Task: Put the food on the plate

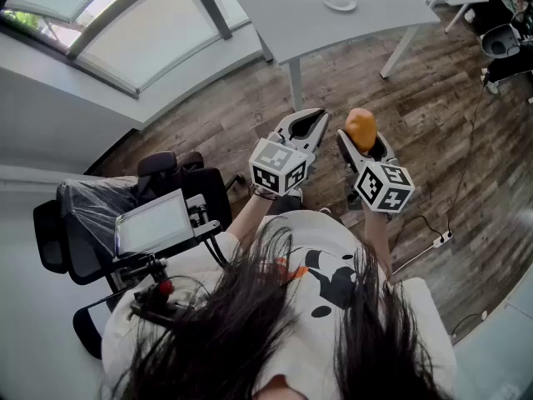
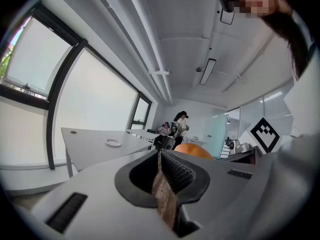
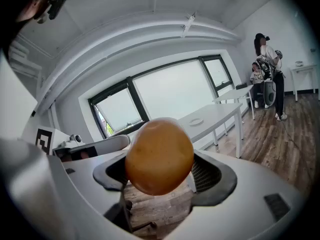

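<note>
Right tongs (image 1: 364, 142) stand spread wide and grip a round, orange-brown piece of food (image 1: 361, 127) between their pads, held in the air above the wooden floor (image 1: 433, 140). In the right gripper view the food fills the gap between the two dark pads, touching both, and bulges up past their tips. Left tongs (image 1: 315, 123) hang just beside the right ones at about the same height, their jaws pressed together with nothing between them; the left gripper view shows the two ribbed pads meeting along a single seam, with the top of the food peeking over the jaw to the right. A pale grey surface (image 1: 366, 23) stands ahead of both tongs, well apart from them, and a small white plate (image 1: 339, 1) lies on it toward the far edge, with nothing on it. Both gripper views show that plate lying flat on the surface in the distance, beside a long row of windows. A black chair (image 1: 58, 240) draped in clear plastic stands at the left in the head view. A standing person (image 3: 265, 54) is at the far end of the room in the right gripper view.
</note>
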Tool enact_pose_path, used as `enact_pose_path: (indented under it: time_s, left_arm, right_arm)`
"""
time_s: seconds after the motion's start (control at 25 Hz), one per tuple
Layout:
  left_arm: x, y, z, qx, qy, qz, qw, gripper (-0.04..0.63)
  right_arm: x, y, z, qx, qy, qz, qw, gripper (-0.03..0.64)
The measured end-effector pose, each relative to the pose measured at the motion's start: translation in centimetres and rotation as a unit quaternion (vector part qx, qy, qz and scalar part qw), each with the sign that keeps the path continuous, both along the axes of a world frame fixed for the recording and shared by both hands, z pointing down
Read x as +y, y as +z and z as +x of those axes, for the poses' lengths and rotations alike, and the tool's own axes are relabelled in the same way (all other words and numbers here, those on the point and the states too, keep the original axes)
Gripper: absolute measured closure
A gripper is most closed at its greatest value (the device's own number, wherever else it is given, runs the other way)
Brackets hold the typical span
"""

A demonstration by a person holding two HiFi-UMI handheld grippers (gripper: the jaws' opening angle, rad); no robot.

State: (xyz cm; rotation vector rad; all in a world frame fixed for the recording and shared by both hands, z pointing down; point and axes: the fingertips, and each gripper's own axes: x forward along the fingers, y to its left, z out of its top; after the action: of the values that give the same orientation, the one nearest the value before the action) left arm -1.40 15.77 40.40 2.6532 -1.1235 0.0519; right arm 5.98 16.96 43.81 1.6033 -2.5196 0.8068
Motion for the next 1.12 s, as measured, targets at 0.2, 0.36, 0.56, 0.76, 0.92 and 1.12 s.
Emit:
enact_pose_path:
  time_s: [0.2, 0.36, 0.56, 0.76, 0.92, 1.12]
  left_arm:
    - [-0.2, 0.0, -0.2, 0.000, 0.000, 0.001, 1.0000, 0.584]
    - [-0.4, 0.1, -0.6, 0.001, 0.000, 0.002, 1.0000, 0.584]
    - [-0.7, 0.2, -0.8, 0.002, 0.004, 0.002, 1.0000, 0.584]
    - [-3.1, 0.9, -2.7, 0.007, 0.008, -0.006, 0.9999, 0.583]
    - [-3.9, 1.9, -3.7, 0.008, 0.009, -0.021, 0.9997, 0.584]
    - [-4.9, 2.7, -4.1, 0.015, 0.013, -0.032, 0.9993, 0.584]
  right_arm:
    - [-0.1, 0.0, 0.1, 0.000, 0.005, 0.005, 1.000, 0.252]
    - [-0.3, 0.1, 0.0, 0.002, 0.009, 0.007, 1.000, 0.252]
    - [-0.4, 0.2, 0.2, 0.002, 0.021, 0.003, 1.000, 0.251]
    - [-2.5, 0.8, -1.7, 0.005, 0.034, -0.006, 0.999, 0.252]
    - [-3.1, 1.2, -2.5, 0.006, 0.042, -0.013, 0.999, 0.252]
    - [-3.8, 1.4, -2.7, 0.008, 0.050, -0.017, 0.999, 0.252]
